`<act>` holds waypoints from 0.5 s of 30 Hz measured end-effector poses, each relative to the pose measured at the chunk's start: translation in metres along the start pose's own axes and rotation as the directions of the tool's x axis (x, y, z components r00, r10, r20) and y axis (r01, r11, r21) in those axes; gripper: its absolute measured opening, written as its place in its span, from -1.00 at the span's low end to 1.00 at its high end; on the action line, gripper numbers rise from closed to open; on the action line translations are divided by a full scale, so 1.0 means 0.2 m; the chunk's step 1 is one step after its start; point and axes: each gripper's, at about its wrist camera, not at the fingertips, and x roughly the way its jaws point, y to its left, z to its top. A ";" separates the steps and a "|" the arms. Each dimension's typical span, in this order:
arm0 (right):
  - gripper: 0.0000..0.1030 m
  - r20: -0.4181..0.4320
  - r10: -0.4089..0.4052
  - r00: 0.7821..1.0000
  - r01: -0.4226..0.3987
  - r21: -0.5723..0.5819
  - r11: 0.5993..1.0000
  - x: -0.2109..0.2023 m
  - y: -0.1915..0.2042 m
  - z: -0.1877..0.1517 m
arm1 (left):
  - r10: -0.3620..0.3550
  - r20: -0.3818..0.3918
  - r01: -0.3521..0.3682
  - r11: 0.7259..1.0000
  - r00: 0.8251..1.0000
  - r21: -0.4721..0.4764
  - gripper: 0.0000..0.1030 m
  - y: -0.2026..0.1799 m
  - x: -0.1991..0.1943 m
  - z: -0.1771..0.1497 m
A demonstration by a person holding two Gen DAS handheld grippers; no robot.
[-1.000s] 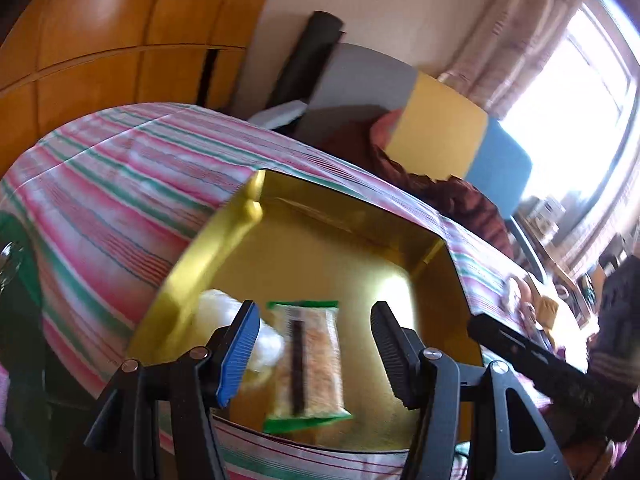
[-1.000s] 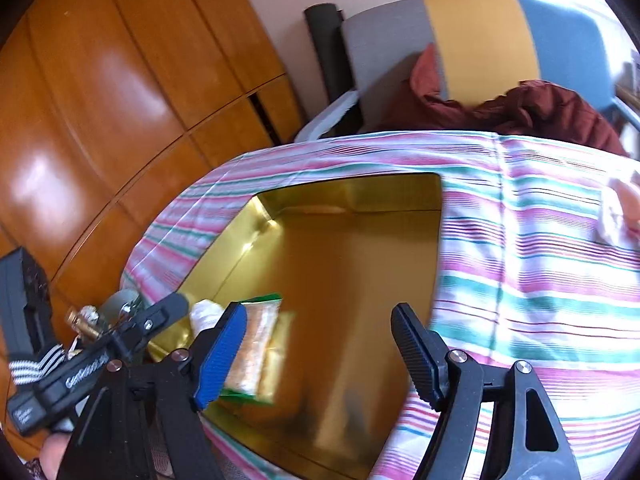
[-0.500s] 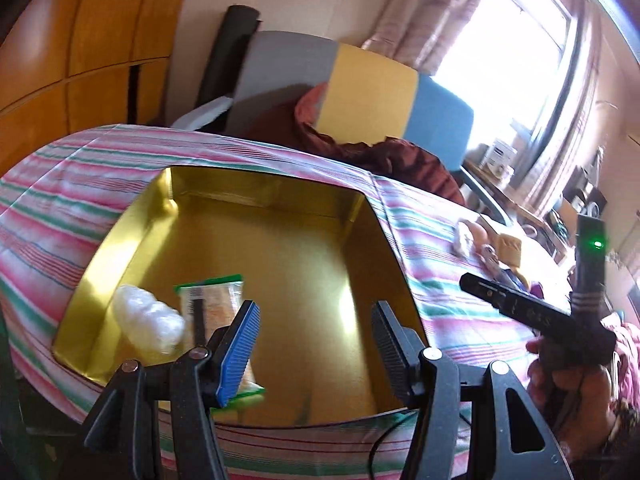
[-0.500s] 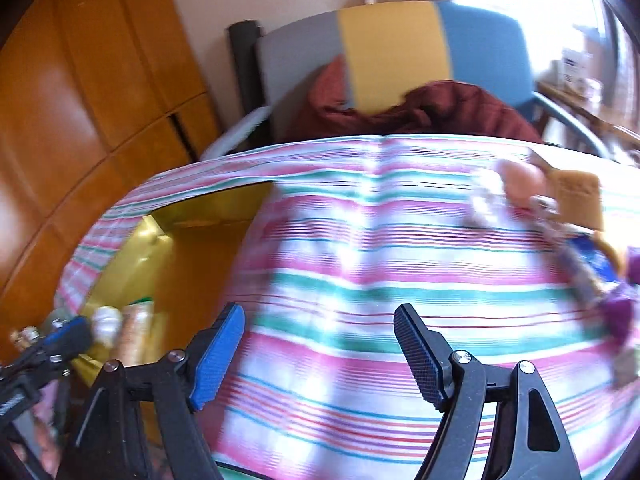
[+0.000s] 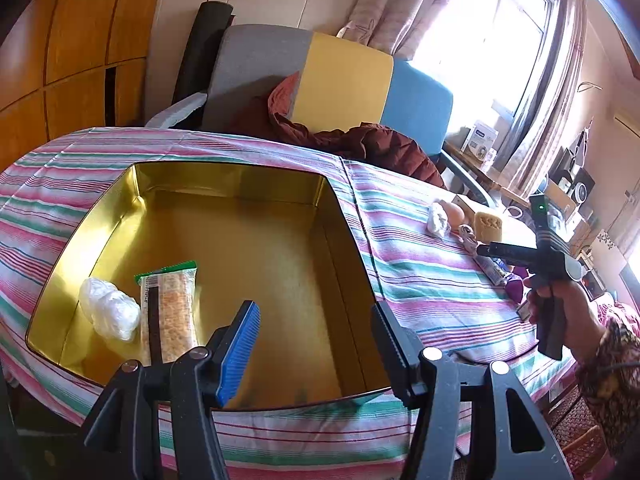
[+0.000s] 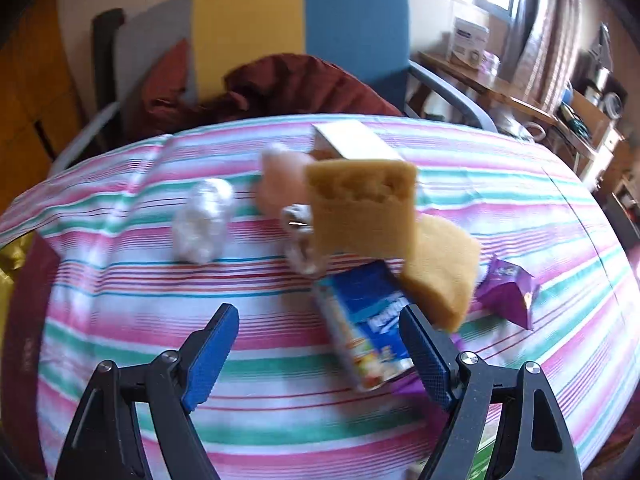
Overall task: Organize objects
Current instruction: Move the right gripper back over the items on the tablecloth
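— Striped counter (image 6: 120, 320), gold tin (image 5: 224, 184) at frame left; what's in hand?
— Fetching. Right tongs (image 6: 320, 344) gape empty over the blue packet (image 6: 364, 332), lower centre.
— Left tongs (image 5: 316, 344)?
— Wide, empty. Next: straddle, close.

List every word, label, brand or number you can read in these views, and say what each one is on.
None can be read for certain.
Blue snack packet: white brand lettering, too blurred to read.
Purple packet: print too blurred.
Green-edged snack pack in the gold tin: dark strip, print too small.
White box by the window: blue logo, too small.
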 end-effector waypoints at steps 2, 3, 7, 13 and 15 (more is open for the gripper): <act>0.62 -0.044 0.017 0.999 -0.015 0.041 0.999 0.06 -0.06 0.02 | -0.002 -0.002 0.002 1.000 1.000 0.001 0.14 -0.01 0.00 0.00; 0.62 -0.040 0.018 0.999 -0.016 0.053 0.998 0.07 -0.07 0.02 | -0.002 -0.004 0.002 1.000 1.000 0.002 0.14 -0.01 0.00 0.00; 0.67 -0.036 0.056 0.998 -0.055 0.024 0.998 0.04 -0.01 0.00 | -0.010 -0.016 0.010 1.000 1.000 0.003 0.14 -0.03 0.02 0.00; 0.61 0.007 0.191 0.982 -0.190 -0.019 0.982 -0.11 0.13 -0.10 | -0.017 -0.022 0.017 1.000 1.000 0.019 0.14 -0.07 0.03 0.00; 0.64 0.062 0.118 0.991 -0.116 -0.039 0.992 -0.14 0.13 -0.08 | -0.016 -0.023 0.016 1.000 1.000 0.018 0.14 -0.07 0.03 0.00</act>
